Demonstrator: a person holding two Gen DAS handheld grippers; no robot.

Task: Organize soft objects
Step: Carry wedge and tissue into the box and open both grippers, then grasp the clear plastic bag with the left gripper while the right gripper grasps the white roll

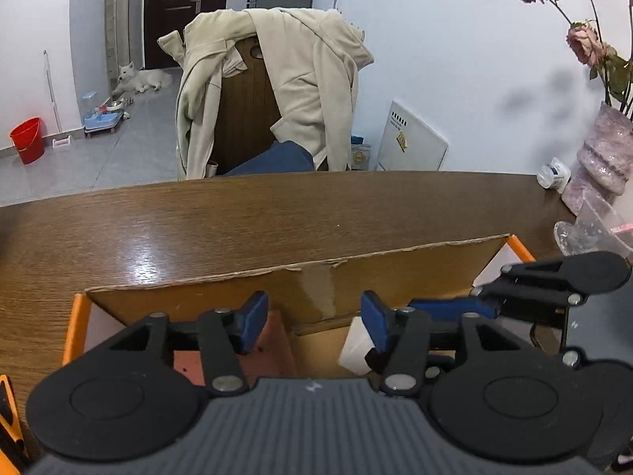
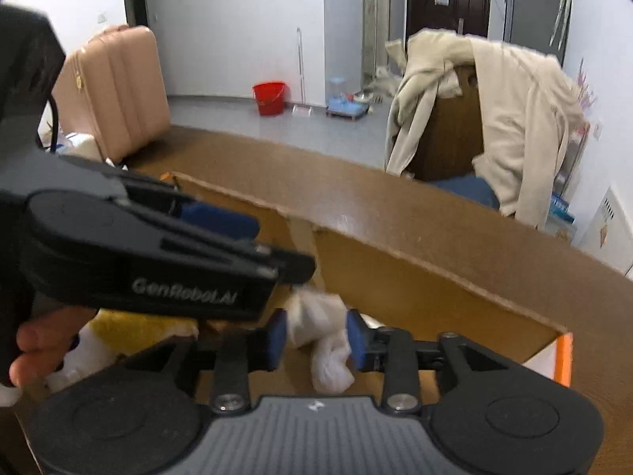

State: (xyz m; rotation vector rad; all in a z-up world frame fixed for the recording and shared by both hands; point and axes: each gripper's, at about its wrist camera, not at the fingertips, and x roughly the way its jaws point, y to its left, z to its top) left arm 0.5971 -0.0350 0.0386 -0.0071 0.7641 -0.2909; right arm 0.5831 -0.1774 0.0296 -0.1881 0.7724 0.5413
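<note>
An open cardboard box with orange edges sits on the wooden table; it also shows in the right wrist view. My left gripper is open and empty over the box, above a pink item and a white item inside. My right gripper is over the box with its blue pads on either side of a crumpled white soft cloth, which hangs down between them. The right gripper's body shows at the right in the left wrist view. A yellow and white plush lies in the box at the left.
A chair draped with a beige jacket stands behind the table. A pink vase with dried roses, a small bottle and a clear plastic cup stand at the table's right end. A pink suitcase stands at the left.
</note>
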